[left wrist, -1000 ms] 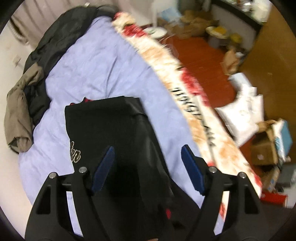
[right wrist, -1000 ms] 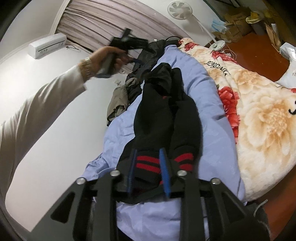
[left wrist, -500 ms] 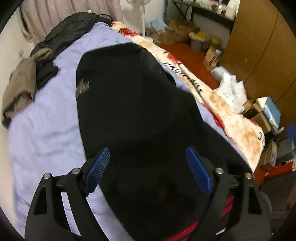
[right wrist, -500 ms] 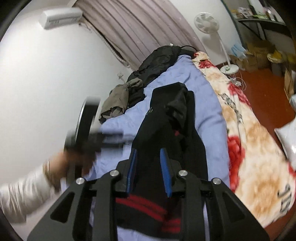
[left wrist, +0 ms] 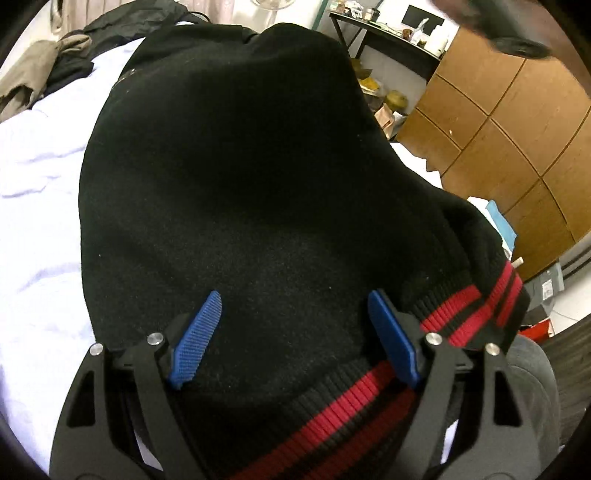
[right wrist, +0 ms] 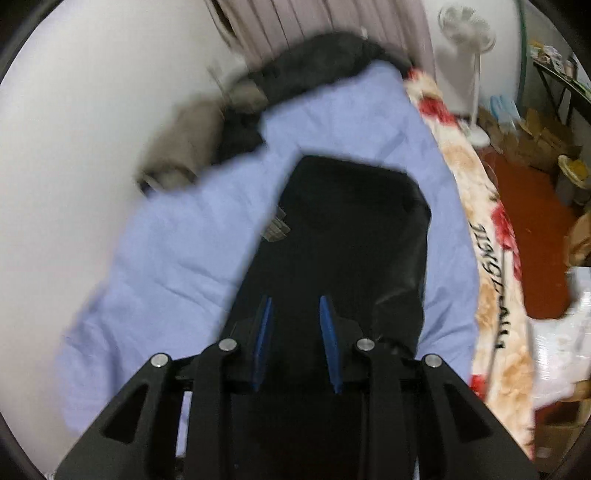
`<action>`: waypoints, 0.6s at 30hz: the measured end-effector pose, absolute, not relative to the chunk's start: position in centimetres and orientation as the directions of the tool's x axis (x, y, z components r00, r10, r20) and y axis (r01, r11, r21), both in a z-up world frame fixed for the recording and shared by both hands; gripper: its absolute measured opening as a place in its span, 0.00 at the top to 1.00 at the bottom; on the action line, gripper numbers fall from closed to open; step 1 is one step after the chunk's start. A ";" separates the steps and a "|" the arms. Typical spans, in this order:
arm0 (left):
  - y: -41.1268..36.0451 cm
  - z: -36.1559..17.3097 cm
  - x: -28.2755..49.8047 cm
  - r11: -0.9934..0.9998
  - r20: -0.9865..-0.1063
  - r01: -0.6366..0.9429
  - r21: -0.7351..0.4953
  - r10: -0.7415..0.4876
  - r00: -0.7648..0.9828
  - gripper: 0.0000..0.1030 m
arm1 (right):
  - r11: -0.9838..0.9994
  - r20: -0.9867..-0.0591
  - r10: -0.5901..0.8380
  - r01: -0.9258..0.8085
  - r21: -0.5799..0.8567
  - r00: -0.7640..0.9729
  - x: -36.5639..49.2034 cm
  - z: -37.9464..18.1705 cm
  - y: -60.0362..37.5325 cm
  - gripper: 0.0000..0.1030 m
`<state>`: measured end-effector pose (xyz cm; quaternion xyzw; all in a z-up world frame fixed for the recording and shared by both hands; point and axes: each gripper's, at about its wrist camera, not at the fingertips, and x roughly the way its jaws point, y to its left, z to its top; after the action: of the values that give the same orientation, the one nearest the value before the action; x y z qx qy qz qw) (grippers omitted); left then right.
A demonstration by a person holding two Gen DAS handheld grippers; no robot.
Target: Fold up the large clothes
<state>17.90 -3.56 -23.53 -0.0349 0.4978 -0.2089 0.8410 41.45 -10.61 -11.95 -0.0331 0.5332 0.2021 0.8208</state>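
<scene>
Two claws, one per hand. One black sweater with red-striped ribbed hem; two red stripes run along each stretch of hem that shows. One bed under a pale blue sheet, one floral blanket along the sheet's right edge, one standing fan at the far end. A heap of dark clothes and one khaki garment lie at the head of the bed by the wall.

Left claw: jaws stand wide and are closing a little. The sweater's body lies below and between them; blue pads clear of the cloth on both sides, no pinch seen. Striped hem runs under the right finger and out toward the lower right, nearest the camera. Sweater fills most of this view and spreads away up the bed.

Right claw: jaws narrow, a gap showing between the pads. Black fabric sits in and under that gap; view is motion-blurred, so cannot tell whether the pads press on cloth or only hang over it. From here the sweater lies lengthwise on the sheet, running from the claw toward the head of the bed, a small pale emblem at its left edge.

Wooden cabinets stand right of the bed.
</scene>
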 end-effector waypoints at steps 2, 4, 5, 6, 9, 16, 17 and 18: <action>-3.1 -23.9 17.7 0.905 -0.814 0.318 -0.283 -0.402 0.419 0.24 | 0.925 -0.921 0.227 -0.367 0.101 0.316 42.0 -14.4 -10.6 0.74; -2.9 -24.2 17.6 0.899 -0.808 0.323 -0.296 -0.416 0.418 0.25 | 0.929 -0.944 0.176 -0.363 0.066 0.280 42.3 -17.3 -11.5 0.76; -2.7 -24.3 17.8 0.895 -0.805 0.325 -0.305 -0.425 0.415 0.26 | 0.935 -0.955 0.165 -0.347 0.072 0.247 42.6 -19.4 -12.2 0.79; -2.7 -24.3 17.7 0.893 -0.802 0.330 -0.307 -0.430 0.415 0.26 | 0.940 -0.962 0.160 -0.331 0.081 0.221 42.8 -20.9 -12.6 0.83; -2.6 -24.5 17.8 0.887 -0.802 0.341 -0.311 -0.438 0.407 0.28 | 0.959 -0.976 0.145 -0.267 0.098 0.164 44.1 -25.6 -12.7 0.84; -1.0 -24.1 18.9 0.870 -0.779 0.344 -0.352 -0.476 0.408 0.34 | 0.967 -0.983 0.124 -0.240 0.090 0.134 46.0 -27.2 -11.9 0.84; -1.0 -23.8 18.4 0.870 -0.777 0.349 -0.350 -0.477 0.411 0.36 | 0.964 -0.983 0.122 -0.254 0.085 0.136 45.8 -26.5 -11.9 0.84; -0.7 -23.3 18.3 0.870 -0.776 0.356 -0.341 -0.475 0.416 0.42 | 0.960 -0.982 0.127 -0.265 0.086 0.141 45.4 -25.5 -11.9 0.82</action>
<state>18.34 -0.65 -23.32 -0.0618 0.4804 -0.2474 0.8391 45.44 -11.90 -25.48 -0.0537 0.6423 0.1301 0.7534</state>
